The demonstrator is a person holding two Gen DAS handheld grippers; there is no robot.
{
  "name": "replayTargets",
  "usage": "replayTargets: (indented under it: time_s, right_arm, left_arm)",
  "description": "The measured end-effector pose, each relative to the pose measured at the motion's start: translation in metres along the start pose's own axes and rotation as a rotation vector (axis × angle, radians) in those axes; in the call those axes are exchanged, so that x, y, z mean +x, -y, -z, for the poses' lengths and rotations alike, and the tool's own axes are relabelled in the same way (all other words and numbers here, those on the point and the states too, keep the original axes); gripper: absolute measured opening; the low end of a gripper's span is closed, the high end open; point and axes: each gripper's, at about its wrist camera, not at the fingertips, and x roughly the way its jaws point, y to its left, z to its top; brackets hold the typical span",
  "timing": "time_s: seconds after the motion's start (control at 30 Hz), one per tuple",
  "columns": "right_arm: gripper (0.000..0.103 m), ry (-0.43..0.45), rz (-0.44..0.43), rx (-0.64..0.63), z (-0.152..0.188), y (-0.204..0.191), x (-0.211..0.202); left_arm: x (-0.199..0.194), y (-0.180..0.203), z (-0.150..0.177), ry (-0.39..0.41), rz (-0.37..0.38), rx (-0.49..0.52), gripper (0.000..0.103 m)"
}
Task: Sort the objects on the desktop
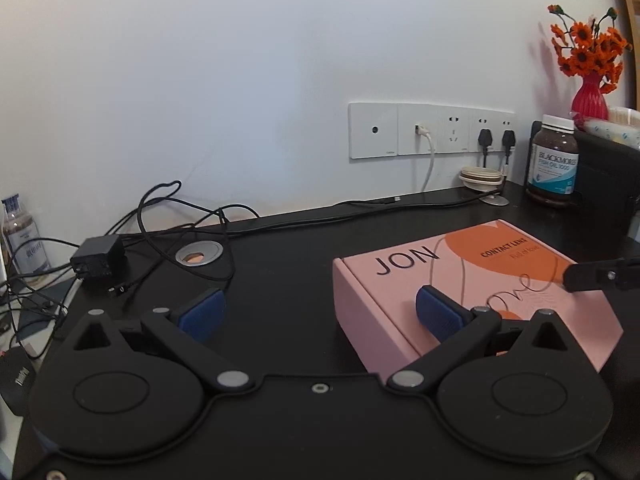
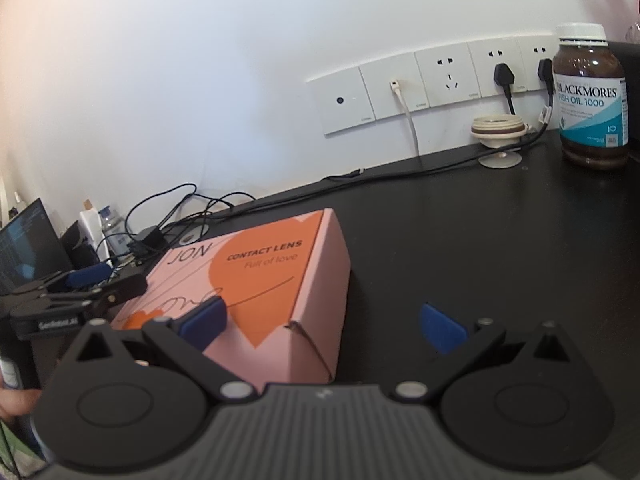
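A pink and orange contact lens box [image 1: 460,284] lies flat on the black desk [image 1: 288,248]; it also shows in the right wrist view [image 2: 256,288]. My left gripper [image 1: 320,312] is open and straddles the box's left front corner, its right finger over the lid. My right gripper [image 2: 324,322] is open and straddles the box's right front corner, its left finger over the lid. A brown fish oil bottle [image 2: 590,96] stands at the back right, also seen in the left wrist view [image 1: 554,160].
Black cables and a power adapter [image 1: 98,260] lie at the back left by a round cable grommet [image 1: 199,255]. A small cream holder [image 2: 498,132] sits by the wall sockets [image 2: 436,80]. A red vase of orange flowers [image 1: 588,96] stands far right. A laptop [image 2: 28,244] is far left.
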Motion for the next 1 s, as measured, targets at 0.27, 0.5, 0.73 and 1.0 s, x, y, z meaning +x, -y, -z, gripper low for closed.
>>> replayTargets:
  time_s: [0.27, 0.5, 0.73, 1.0]
  right_arm:
    - [0.102, -0.004, -0.009, 0.017, 0.003, -0.001, -0.002]
    - [0.102, 0.009, 0.011, -0.003, 0.004, -0.007, -0.004]
    - [0.102, 0.003, 0.002, 0.011, 0.003, -0.003, -0.003]
    - [0.102, -0.001, -0.006, 0.013, 0.001, 0.0, -0.002]
  left_arm:
    - [-0.005, -0.013, 0.009, 0.0, 0.091, -0.055, 0.103]
    - [-0.009, -0.009, 0.009, 0.02, 0.083, 0.019, 0.103]
    - [-0.02, -0.01, 0.012, 0.03, 0.117, 0.086, 0.103]
    - [-0.031, 0.008, 0.029, -0.004, 0.21, 0.286, 0.103]
